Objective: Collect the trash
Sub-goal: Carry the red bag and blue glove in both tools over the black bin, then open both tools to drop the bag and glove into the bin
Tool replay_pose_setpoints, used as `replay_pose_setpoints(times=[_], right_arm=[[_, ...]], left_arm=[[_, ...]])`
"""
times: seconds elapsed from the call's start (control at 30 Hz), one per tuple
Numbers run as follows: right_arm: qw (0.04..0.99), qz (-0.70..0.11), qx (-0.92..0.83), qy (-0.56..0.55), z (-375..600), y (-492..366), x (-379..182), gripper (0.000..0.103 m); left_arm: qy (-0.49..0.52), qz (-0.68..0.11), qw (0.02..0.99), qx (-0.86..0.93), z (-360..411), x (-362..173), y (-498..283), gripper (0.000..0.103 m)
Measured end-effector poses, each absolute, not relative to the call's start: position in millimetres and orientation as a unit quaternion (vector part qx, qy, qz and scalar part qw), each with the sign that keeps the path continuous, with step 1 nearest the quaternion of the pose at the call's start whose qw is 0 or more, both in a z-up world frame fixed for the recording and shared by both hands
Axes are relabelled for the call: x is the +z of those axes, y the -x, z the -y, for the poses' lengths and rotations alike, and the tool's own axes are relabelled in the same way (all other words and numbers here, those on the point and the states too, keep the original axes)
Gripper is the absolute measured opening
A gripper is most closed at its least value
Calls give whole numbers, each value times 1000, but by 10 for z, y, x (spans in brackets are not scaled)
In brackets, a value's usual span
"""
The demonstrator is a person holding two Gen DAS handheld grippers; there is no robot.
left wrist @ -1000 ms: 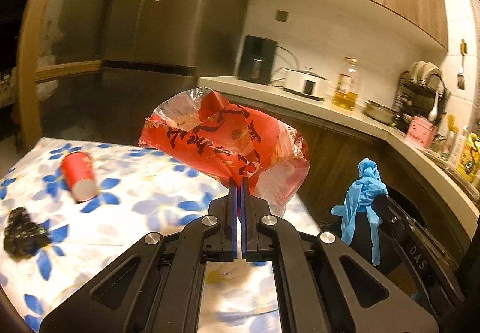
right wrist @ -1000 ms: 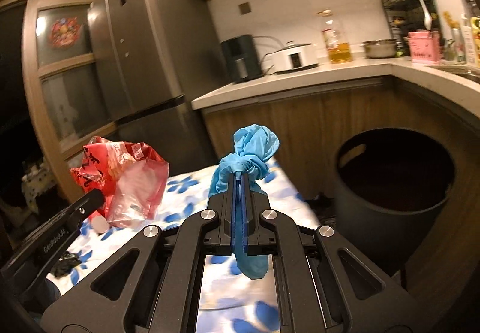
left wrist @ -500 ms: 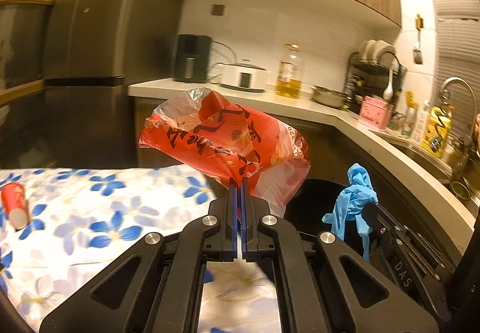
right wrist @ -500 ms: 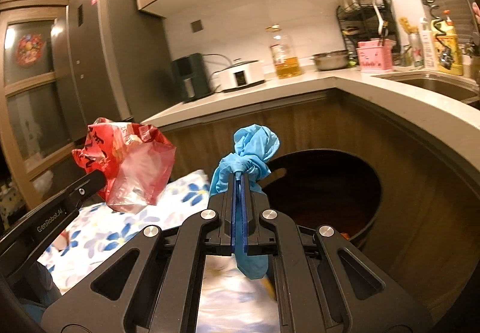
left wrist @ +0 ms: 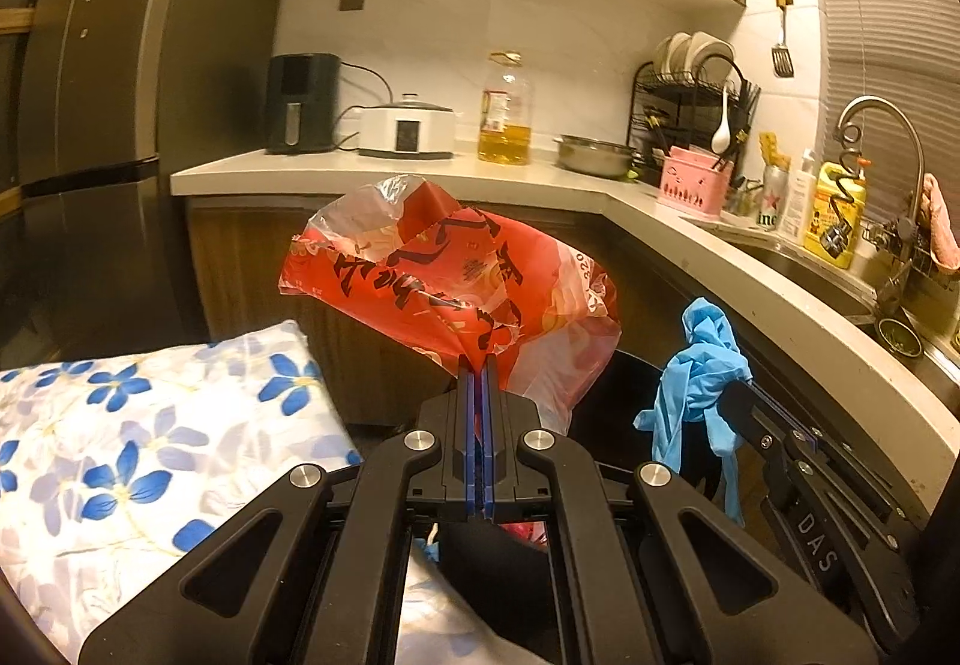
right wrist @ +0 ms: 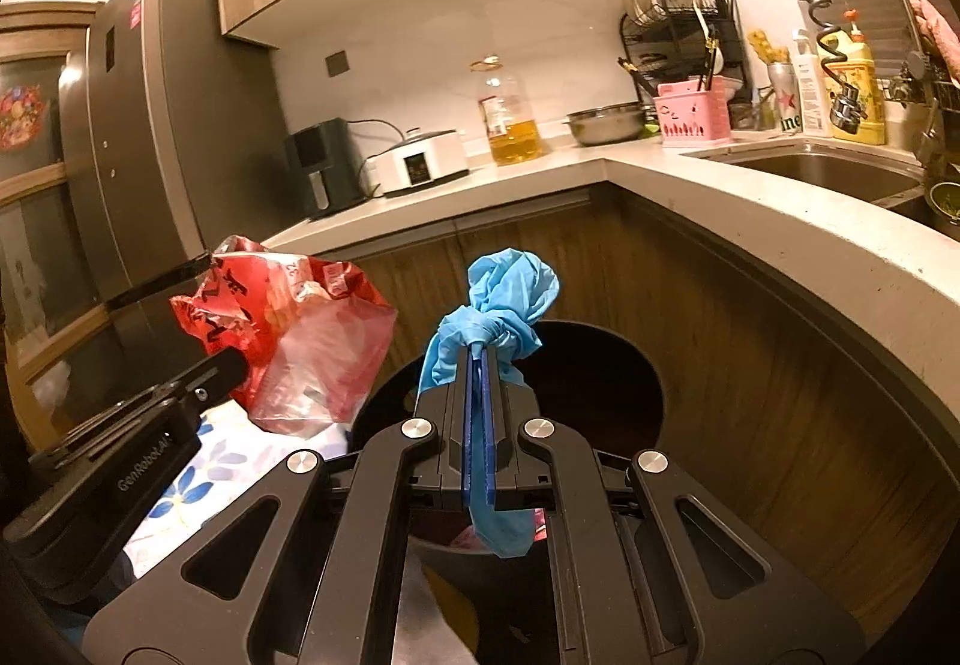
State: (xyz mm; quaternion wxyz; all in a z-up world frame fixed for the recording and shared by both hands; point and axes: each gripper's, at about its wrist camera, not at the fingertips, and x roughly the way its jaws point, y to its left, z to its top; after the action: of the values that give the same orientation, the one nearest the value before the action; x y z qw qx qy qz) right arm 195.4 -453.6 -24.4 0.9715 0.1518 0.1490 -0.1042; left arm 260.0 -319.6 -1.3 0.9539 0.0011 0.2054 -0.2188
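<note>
Red bag point(left wrist: 456, 275) pinched in left gripper point(left wrist: 478, 365); blue glove point(right wrist: 504, 305) in right gripper point(right wrist: 478, 350).

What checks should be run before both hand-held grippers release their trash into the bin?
1. Left hand-held gripper shut on red plastic bag: ok.
2. Right hand-held gripper shut on blue glove: ok.
3. Glove above the open black bin: ok.
4. Bag fully over the bin rather than the floral tablecloth: cannot tell.
5. Bin has room: ok, a little trash shows at the bottom.
</note>
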Motion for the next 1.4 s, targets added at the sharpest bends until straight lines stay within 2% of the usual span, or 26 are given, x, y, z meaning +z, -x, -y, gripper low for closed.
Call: replay_pose_setpoints(times=[1.3, 1.4], right_arm=[[965, -181, -104, -158, 4863, -2290, -409, 4], [963, -191, -107, -159, 4886, -2324, -445, 5]], left_arm=[[-34, -241, 937, -252, 3685, -248, -2888, 1], [-31, -246, 937, -246, 3654, -298, -2920, 8]])
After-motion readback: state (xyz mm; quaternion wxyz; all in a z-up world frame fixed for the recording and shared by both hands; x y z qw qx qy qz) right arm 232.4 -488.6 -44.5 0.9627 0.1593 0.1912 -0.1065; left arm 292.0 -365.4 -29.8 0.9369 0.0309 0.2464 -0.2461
